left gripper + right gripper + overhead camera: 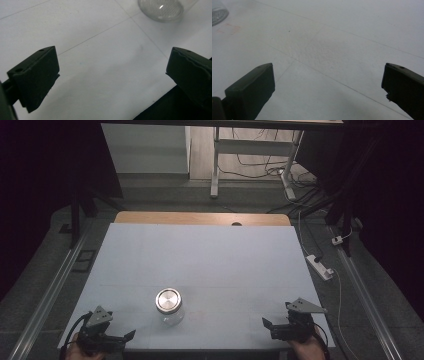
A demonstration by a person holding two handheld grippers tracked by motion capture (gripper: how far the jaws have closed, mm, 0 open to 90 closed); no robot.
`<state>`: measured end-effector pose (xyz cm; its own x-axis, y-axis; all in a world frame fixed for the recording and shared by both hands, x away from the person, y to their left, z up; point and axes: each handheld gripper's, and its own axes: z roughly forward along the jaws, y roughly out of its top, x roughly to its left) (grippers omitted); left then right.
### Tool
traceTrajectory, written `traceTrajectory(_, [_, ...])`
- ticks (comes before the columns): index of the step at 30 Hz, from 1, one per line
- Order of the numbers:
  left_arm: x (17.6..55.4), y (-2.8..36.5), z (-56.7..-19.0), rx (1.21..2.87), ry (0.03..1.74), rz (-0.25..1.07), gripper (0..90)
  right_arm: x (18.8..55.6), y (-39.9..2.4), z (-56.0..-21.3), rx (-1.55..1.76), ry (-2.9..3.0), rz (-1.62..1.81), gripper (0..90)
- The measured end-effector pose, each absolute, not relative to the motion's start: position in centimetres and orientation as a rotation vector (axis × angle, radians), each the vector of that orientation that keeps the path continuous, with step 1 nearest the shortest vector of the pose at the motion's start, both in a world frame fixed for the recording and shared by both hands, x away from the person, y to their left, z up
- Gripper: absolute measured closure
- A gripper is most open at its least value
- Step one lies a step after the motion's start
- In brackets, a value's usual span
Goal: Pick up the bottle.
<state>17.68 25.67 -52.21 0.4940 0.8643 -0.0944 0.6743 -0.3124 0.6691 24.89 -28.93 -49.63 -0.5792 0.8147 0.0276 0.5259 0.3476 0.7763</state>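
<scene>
The jar stands upright on the counter, near the left gripper and well apart from the right gripper; both jaws gape wide, empty.

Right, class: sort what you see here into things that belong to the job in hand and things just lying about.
Belonging to the job:
- clear glass jar with round silver metal lid
- left gripper, open
- right gripper, open

Just lying about:
- white power strip on the floor
- white-legged desk beyond the table
</scene>
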Motion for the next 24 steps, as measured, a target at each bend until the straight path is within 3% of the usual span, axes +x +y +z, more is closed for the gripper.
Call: traceTrajectory(24, [17.87,26.05,-52.24,2.070,1.230,0.299,0.0,24.30,-29.00,-49.53,1.173,2.302,1.099,0.0])
